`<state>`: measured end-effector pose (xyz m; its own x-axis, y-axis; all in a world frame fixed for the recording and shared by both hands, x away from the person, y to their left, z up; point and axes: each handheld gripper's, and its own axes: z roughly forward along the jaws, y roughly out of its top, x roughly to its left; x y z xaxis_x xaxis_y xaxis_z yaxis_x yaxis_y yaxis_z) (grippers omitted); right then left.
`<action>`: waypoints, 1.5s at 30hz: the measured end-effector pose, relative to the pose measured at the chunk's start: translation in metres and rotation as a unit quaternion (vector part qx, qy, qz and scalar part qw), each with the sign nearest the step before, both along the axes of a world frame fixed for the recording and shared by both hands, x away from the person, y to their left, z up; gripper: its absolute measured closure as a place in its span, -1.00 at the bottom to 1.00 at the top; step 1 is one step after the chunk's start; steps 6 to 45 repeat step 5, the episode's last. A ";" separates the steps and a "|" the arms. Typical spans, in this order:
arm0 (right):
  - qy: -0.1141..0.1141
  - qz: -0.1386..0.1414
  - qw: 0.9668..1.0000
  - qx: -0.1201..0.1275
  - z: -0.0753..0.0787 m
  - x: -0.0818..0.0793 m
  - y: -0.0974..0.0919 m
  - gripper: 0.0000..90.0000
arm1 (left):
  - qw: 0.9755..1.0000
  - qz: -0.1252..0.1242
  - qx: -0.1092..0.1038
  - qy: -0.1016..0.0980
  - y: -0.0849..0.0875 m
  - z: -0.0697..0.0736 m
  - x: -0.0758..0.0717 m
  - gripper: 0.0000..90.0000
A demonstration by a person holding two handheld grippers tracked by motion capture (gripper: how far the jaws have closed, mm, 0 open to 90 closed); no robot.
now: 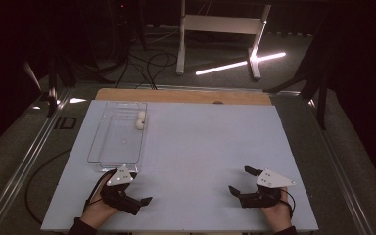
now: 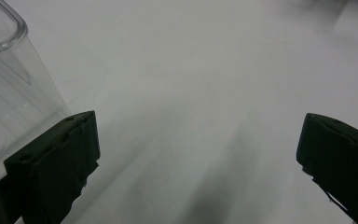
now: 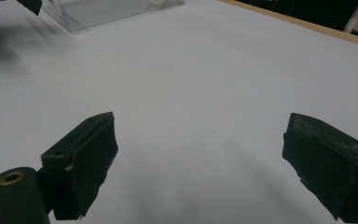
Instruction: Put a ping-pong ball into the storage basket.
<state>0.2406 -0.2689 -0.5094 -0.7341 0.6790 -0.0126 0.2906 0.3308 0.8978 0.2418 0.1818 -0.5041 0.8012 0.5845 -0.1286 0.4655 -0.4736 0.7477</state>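
The clear tray (image 1: 117, 139) lies in the left half of the high view, a long transparent box running from mid frame up toward the wooden strip (image 1: 183, 96) at the far edge of the surface (image 1: 200, 147). Two small white balls (image 1: 140, 120) sit touching each other at the tray's upper right corner, against its wall. Your left hand-held gripper (image 1: 134, 188) rests at the lower left of the high view, just below the tray's near end, jaws spread wide with nothing between them; in the left gripper view the tray's rounded corner (image 2: 9, 88) rises at the upper left, just beside the left jaw, though you cannot tell whether they touch. Your right hand-held gripper (image 1: 240, 181) sits at the lower right of the high view, well apart from the tray, jaws also spread wide and empty over bare surface. In the right gripper view the tray (image 3: 107, 10) shows far off at the upper left, with open surface between it and the jaws. Beyond the surface, in the upper part of the high view, stand a white frame (image 1: 220, 29), loose black cables (image 1: 147, 66) on the floor and a bright light strip (image 1: 240, 63).
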 end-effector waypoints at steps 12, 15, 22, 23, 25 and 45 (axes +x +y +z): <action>0.000 0.000 1.000 0.001 0.000 0.000 0.000 -0.78 | 1.000 -0.002 0.000 0.002 0.000 -0.001 0.000 -0.99; 0.000 0.000 1.000 0.001 0.000 0.000 0.000 -0.78 | 1.000 -0.002 0.000 0.002 0.000 -0.001 0.000 -0.99; 0.000 0.000 1.000 0.001 0.000 0.000 0.000 -0.78 | 1.000 -0.002 0.000 0.002 0.000 -0.001 0.000 -0.99; 0.000 0.000 1.000 0.001 0.000 0.000 0.000 -0.78 | 1.000 -0.002 0.000 0.002 0.000 -0.001 0.000 -0.99; 0.000 0.000 1.000 0.001 0.000 0.000 0.000 -0.78 | 1.000 -0.002 0.000 0.002 0.000 -0.001 0.000 -0.99; 0.000 0.000 1.000 0.001 0.000 0.000 0.000 -0.78 | 1.000 -0.002 0.000 0.002 0.000 -0.001 0.000 -0.99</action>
